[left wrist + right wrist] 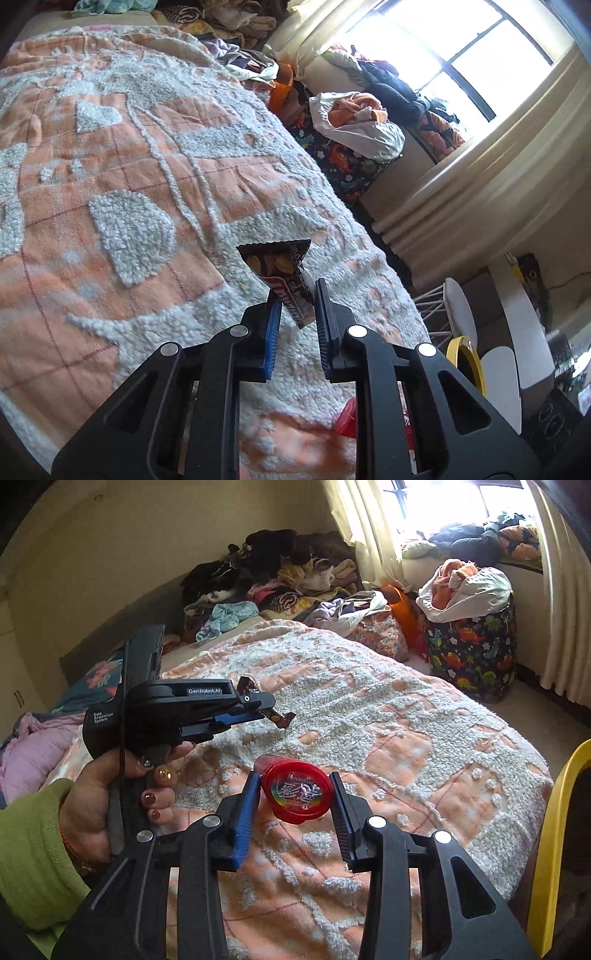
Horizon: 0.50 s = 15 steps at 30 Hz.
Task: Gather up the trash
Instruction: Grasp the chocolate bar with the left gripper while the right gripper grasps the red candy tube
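- Left gripper [295,301]: lower centre of the left wrist view, black with blue pads. Fingers clamped on a wrapper.
- Wrapper [282,273]: dark foil snack wrapper with orange and red print, pinched near its lower end, the crimped top flaring above the fingertips. Held clear above the blanket. In the right wrist view it sticks out of the left gripper's tip, left of centre.
- Right gripper [295,794]: lower centre of the right wrist view. Fingers closed on a red tub; both pads touch its sides.
- Tub [295,794]: round red plastic container lying on its side, its printed rainbow-edged lid facing the camera. Lifted off the blanket or resting on it: cannot tell. Also shows as a red shape at the bottom of the left wrist view, behind the fingers.
- Hand [110,797]: lower left of the right wrist view, wrapped around the left gripper's handle; painted nails, green sleeve [33,856].
- Blanket [129,147]: peach and white tufted cover over the bed, filling most of both views.
- Clothes pile [280,579]: heaped at the far end of the bed, upper centre.
- Dinosaur-print basket [472,650]: upper right, on the floor beside the bed, stuffed with white and orange fabric.
- Window [461,40]: upper right, bright, curtains at its sides.
- Yellow rim [554,849]: right edge of the right wrist view; what it belongs to is unclear.
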Each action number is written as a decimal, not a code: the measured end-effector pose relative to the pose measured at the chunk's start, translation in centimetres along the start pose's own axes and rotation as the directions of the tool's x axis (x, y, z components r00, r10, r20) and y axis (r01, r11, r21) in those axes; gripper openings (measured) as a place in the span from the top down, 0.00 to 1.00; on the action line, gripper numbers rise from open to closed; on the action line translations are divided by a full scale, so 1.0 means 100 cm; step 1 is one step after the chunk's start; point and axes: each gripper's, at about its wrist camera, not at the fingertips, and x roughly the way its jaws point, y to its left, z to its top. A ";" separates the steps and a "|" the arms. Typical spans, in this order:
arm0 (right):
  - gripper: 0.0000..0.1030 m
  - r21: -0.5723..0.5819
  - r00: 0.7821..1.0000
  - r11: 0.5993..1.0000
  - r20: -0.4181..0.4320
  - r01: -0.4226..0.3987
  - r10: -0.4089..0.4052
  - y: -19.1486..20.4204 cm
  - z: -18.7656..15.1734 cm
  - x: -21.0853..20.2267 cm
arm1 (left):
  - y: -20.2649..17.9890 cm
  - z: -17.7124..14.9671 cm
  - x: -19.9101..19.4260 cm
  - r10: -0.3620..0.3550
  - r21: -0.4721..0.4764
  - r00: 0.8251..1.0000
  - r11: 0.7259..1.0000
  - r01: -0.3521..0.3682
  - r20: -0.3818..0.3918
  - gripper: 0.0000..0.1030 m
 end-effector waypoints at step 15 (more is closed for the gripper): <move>0.70 0.172 0.982 0.979 0.138 0.105 -0.129 -0.050 0.002 -0.063 | -0.090 -0.033 0.001 -0.077 0.239 0.995 0.967 0.088 -0.055 0.88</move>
